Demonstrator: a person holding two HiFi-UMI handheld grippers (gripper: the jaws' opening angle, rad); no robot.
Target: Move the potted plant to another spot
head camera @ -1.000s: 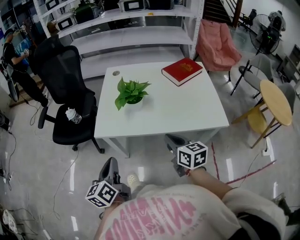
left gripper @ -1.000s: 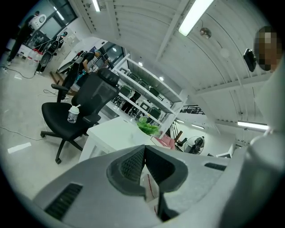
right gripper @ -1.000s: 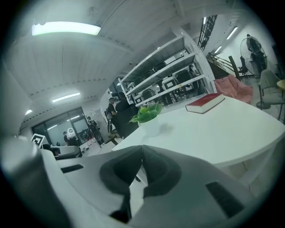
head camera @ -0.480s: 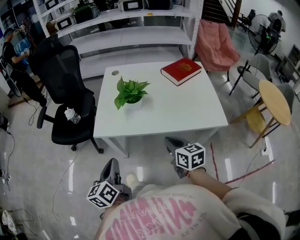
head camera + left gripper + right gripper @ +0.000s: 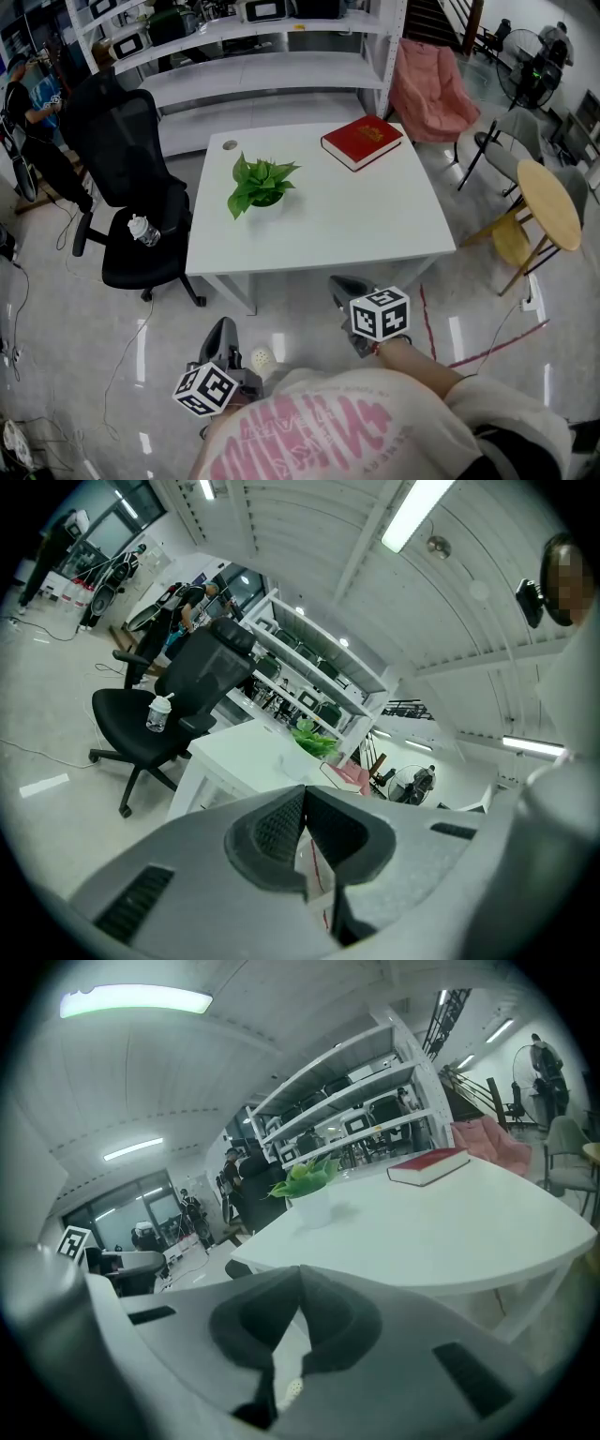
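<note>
1. Now the potted plant (image 5: 262,185) sits on the white table (image 5: 347,230), toward the far left part of it.
2. A red book (image 5: 363,142) lies at the far right corner of the same table, well apart from the potted plant.
3. The left gripper (image 5: 223,328) is held low in front of the table and touches nothing. Its jaws are pressed together with nothing in them.
4. The right gripper (image 5: 343,282) is near the table's front edge. Its jaws are closed tight too, and they are empty.
5. A black chair (image 5: 141,178) stands just left of the table, with a small bottle (image 5: 142,230) lying on its seat.
6. White shelves (image 5: 272,70) stand behind the table.
</note>
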